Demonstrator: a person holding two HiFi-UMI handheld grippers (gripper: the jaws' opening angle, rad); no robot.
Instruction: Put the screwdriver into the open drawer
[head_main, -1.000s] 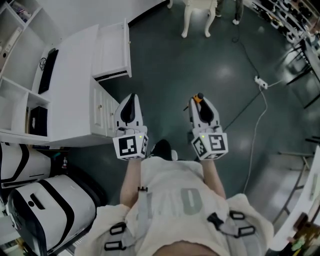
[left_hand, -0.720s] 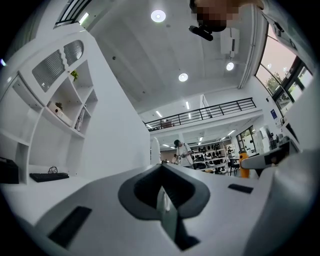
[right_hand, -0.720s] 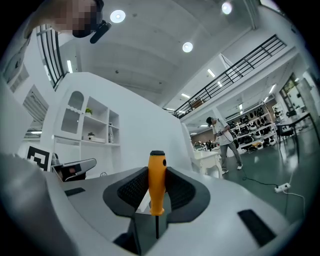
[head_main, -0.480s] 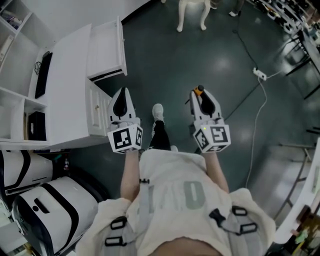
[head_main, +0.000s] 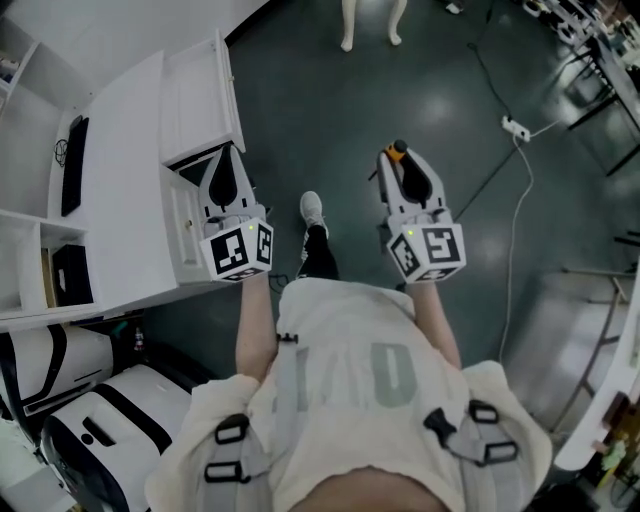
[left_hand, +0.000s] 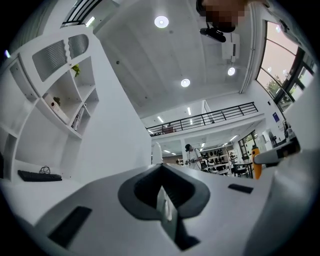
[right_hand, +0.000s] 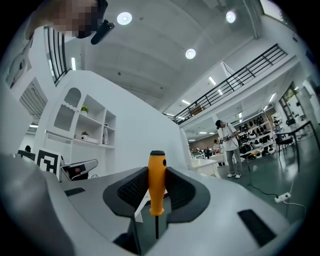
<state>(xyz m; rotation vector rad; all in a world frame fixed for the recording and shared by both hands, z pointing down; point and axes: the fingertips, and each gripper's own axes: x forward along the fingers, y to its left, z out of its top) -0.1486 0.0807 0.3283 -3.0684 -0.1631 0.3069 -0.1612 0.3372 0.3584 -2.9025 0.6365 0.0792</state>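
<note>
I look down from the head view and see both arms held out in front of a cream shirt.

My right hand-held gripper (head_main: 398, 165) has hold of the screwdriver with the orange plastic handle and thin dark metal shaft (head_main: 399, 151). In the right gripper view the two jaws are closed partway and squeeze the tool (right_hand: 156, 182) between their black ribbed pads. The orange handle stands up past the tips, and the thin shaft runs down between the jaws. The black cap is at the top.

My left hand-held gripper (head_main: 225, 155) has nothing in it. In the left gripper view its jaws (left_hand: 162, 200) are pressed together, with only a thin line between them.

The open white drawer (head_main: 198, 95) sticks out from the white desk on the left side of the head view. The inside looks white and bare. The left hand-held gripper is just beside the front corner of the drawer, over the small white drawers below it. The screwdriver is well apart from the drawer, off to its right, up in the air over the dark shiny floor (head_main: 330, 110).

The white surface (head_main: 115, 190) has a flat black thing (head_main: 73, 165) lying on it. A white shoe (head_main: 312, 208) shows on the floor between the two grippers. A white power strip (head_main: 515, 128) with a long cord lies on the floor far to the right.
</note>
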